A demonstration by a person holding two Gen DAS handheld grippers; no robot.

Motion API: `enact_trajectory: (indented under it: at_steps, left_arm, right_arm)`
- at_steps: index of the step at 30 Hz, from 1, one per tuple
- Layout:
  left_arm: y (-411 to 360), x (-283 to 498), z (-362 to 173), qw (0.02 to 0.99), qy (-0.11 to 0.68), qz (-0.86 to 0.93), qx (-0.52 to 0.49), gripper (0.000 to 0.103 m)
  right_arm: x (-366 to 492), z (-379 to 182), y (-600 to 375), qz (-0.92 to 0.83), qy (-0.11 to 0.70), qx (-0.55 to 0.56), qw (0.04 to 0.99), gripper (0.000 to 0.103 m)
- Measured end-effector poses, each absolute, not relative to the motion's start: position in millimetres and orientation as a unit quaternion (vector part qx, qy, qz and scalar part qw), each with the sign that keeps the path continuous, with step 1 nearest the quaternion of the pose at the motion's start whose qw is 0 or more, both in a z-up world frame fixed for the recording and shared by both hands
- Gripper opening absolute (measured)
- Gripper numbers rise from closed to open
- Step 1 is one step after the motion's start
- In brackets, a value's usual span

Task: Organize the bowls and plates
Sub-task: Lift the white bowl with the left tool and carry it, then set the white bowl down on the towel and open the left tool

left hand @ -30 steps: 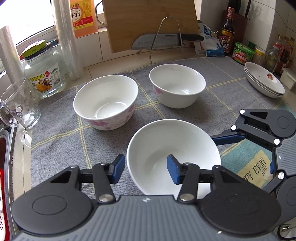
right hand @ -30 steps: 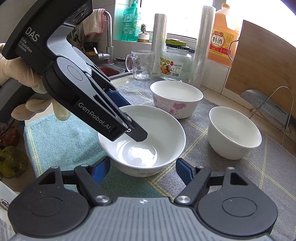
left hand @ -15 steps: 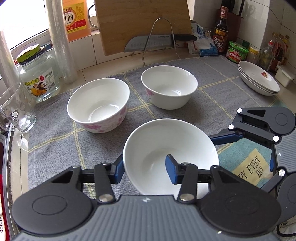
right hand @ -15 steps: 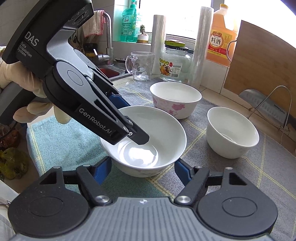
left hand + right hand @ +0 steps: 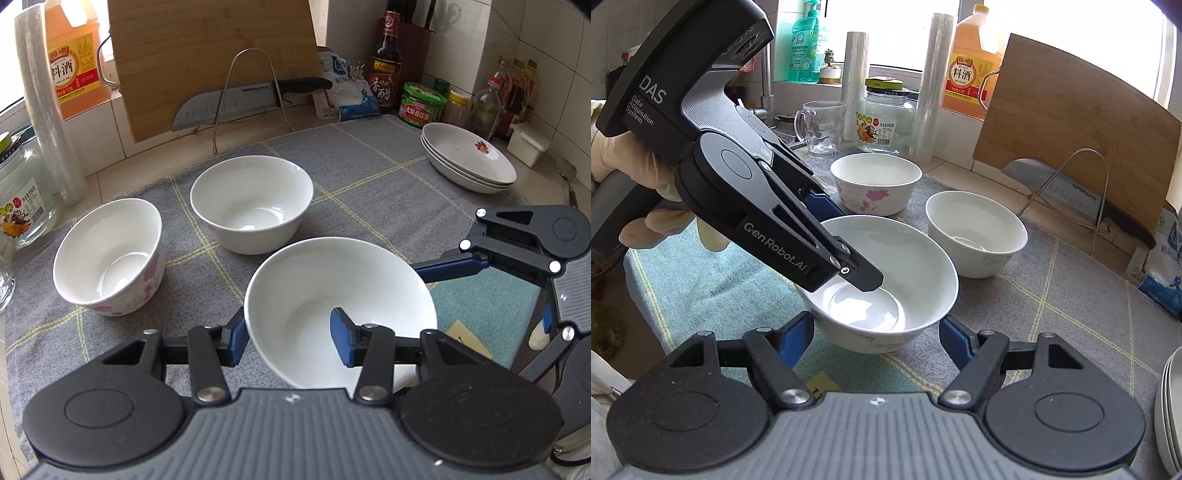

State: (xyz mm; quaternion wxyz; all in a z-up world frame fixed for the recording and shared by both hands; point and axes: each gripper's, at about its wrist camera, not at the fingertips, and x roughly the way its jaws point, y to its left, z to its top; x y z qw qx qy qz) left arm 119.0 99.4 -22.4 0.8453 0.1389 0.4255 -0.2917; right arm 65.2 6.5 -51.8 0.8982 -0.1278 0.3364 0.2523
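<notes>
A wide white bowl [image 5: 340, 295] sits at the front of the grey checked cloth [image 5: 369, 177]. My left gripper [image 5: 286, 338] straddles its near-left rim, one finger outside and one inside, jaws apart and not clamped. The same bowl [image 5: 908, 258] shows in the right wrist view, with my open right gripper [image 5: 877, 334] on either side of its near wall. A plain white bowl [image 5: 251, 206] and a pink-flowered bowl [image 5: 109, 258] stand behind it. A stack of white plates [image 5: 469, 157] sits at the back right.
A glass jar [image 5: 22, 199], a cling-film roll [image 5: 48, 110] and an orange bottle [image 5: 74, 59] stand along the left back. A cutting board [image 5: 207, 55], a knife on a wire rack [image 5: 240, 99], sauce bottles [image 5: 386, 62] and jars line the wall. A teal towel [image 5: 487, 306] lies front right.
The left gripper has swung rightward and its jaws have widened slightly around the front bowl's rim. The bowl appears tilted and slightly shifted. The right gripper has hardly moved.
</notes>
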Motion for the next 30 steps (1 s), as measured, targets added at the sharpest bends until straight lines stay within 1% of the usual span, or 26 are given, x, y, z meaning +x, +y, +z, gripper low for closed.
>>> enact_trajectory:
  at_steps: [14,26,28,30]
  left_arm:
    - [50.1,123.0,-35.6,0.824,0.428,-0.340,0.149,0.046]
    - [44.4,123.8,-43.1,0.826,0.428,-0.341,0.139,0.047]
    - [45.0,123.4,-42.9,0.826,0.427,-0.342,0.137,0.050]
    - [45.4,122.0,-42.5,0.825,0.425,-0.348,0.134,0.059]
  right_arm:
    - [53.1,-56.5,-32.7,0.198,0.359,-0.118,0.905,0.079]
    - [52.1,-61.8,-39.5,0.190,0.364,-0.113,0.905,0.079]
    - [53.0,-62.3,-39.1,0.190,0.365,-0.114,0.904,0.079]
    - [53.1,-63.3,-38.5,0.192,0.367,-0.116,0.903,0.080]
